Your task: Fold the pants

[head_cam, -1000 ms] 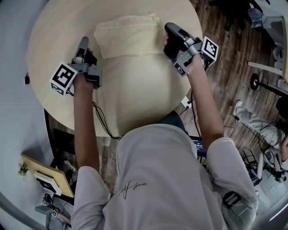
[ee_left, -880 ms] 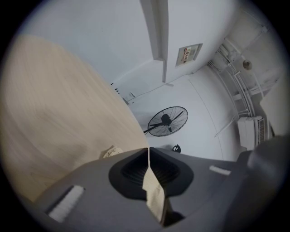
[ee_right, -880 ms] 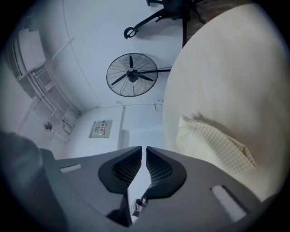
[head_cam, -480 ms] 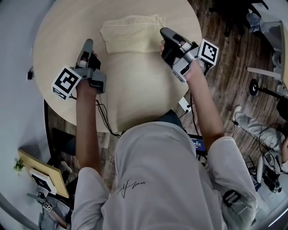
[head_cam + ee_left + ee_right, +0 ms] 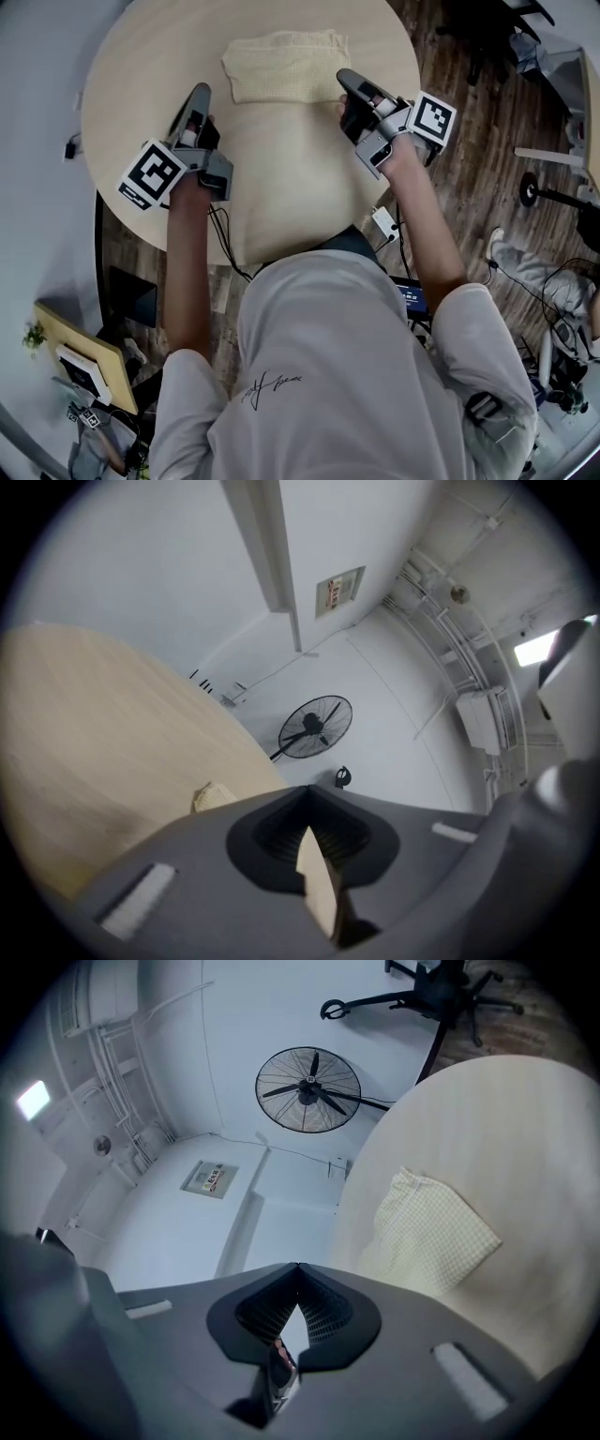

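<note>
- Both the left gripper (image 5: pixel 197 98) and right gripper (image 5: pixel 349 82) are closed on nothing; the folded pants (image 5: pixel 286 66) lie ahead of our jaws, untouched.
- We risk the right tips, nearest the fold, snagging it open.

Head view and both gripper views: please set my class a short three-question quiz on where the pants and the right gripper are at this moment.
1. True or false: the folded pants lie on the round table.
2. Pick one: what is between the jaws of the right gripper? A) a pant leg B) nothing C) a cable
3. In a word: which appliance stands on the floor beyond the table in both gripper views?

Key: 1 true. 2 B, the jaws are together with nothing in them, and the pants lie apart from them on the table. 3 a fan.
</note>
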Available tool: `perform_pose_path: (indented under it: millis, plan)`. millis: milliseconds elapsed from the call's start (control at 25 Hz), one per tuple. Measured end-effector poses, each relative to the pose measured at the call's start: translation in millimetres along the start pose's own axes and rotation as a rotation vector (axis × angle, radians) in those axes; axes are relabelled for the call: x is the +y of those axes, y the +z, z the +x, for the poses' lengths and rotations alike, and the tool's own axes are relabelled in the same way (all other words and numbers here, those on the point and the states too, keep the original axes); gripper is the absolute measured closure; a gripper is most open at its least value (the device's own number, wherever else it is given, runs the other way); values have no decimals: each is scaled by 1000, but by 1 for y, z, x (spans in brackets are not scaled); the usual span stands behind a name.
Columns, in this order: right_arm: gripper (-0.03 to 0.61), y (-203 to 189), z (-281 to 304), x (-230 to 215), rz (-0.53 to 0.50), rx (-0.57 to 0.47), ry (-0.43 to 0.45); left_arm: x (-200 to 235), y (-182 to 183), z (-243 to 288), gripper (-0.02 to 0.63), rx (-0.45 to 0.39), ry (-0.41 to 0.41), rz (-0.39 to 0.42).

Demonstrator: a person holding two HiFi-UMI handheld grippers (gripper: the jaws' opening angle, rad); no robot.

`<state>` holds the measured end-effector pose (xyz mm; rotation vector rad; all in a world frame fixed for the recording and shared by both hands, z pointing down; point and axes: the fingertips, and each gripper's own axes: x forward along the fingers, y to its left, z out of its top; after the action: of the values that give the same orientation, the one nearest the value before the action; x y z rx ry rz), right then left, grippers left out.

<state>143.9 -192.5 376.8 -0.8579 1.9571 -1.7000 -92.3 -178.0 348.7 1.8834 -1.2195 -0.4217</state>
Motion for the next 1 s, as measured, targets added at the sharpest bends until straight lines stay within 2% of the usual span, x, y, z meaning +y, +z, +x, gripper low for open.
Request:
perform_pose_path:
  millis: [200,320,400,640,840,1000]
  plan:
    - [578,-10,-12,7,-84,14,-41,-23,-10,-10,558,9,-9,78]
    - [578,-15,-18,9,-178,22,-119,-33,-9,-20,558,27,2,209]
    - [578,-22,-23,14,-222,29,-144,-38,-9,-32,558,31,5,268]
    - [580,-51,-45,28,-321,26,-177,-44,-18,-76,558,32,23,308]
    - [580,-63,-59,29,-453,62,-201,-47,-43,-92,558,63,19,322]
    - [580,-79,-72,34,-530,76,-215,-52,-63,-112,558,82,23,367]
